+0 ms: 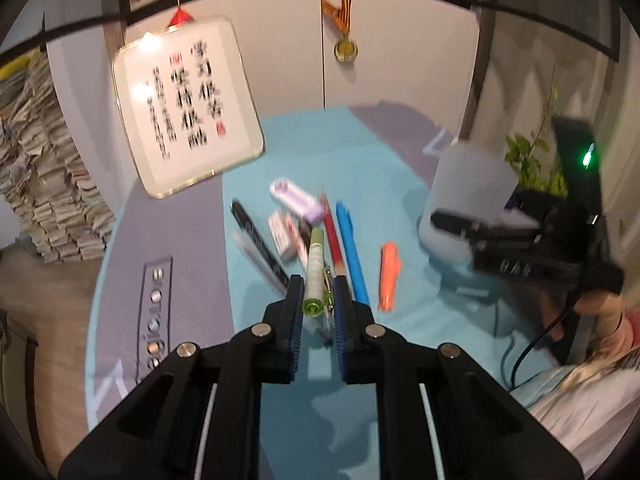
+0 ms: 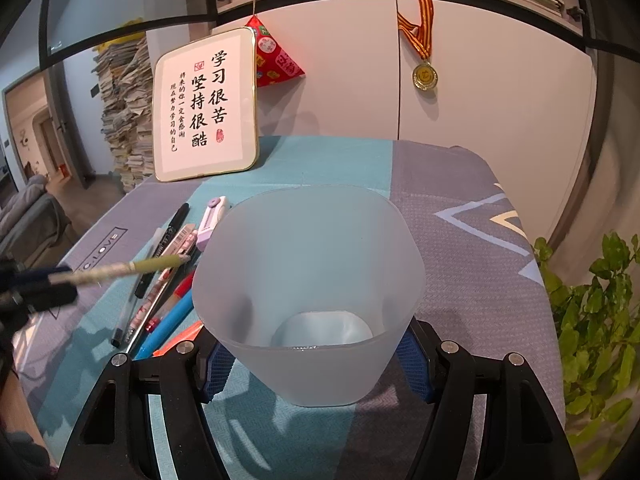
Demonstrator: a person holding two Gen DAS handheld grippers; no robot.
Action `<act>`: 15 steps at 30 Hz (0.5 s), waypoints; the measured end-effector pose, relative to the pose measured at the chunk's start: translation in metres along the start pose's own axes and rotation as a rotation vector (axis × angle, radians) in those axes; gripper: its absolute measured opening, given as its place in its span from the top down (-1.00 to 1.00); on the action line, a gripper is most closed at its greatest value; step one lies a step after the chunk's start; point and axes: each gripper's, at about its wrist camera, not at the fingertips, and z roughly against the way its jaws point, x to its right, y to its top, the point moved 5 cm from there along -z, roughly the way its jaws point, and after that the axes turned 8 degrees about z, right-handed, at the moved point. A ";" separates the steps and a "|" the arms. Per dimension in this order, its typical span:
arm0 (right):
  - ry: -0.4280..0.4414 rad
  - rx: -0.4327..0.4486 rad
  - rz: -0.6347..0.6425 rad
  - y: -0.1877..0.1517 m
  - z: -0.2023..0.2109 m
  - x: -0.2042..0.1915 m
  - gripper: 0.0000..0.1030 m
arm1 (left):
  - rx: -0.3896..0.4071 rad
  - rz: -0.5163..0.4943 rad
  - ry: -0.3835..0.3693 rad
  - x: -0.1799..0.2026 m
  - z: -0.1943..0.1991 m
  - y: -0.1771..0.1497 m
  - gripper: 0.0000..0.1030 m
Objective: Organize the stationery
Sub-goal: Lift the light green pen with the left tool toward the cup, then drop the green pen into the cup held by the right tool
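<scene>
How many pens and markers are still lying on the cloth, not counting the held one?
6, in a row beside the frosted cup: black marker, clear pen, pink patterned pen, red pen, blue pen, orange highlighter nearest the cup. Others may hide behind it.

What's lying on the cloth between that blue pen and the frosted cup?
An orange highlighter lies alone between the blue pen and the frosted cup; the left wrist view shows it best.
</scene>
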 end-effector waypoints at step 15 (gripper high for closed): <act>0.000 -0.001 0.002 0.000 0.000 -0.001 -0.37 | 0.117 -0.109 -0.151 0.056 0.045 0.058 0.76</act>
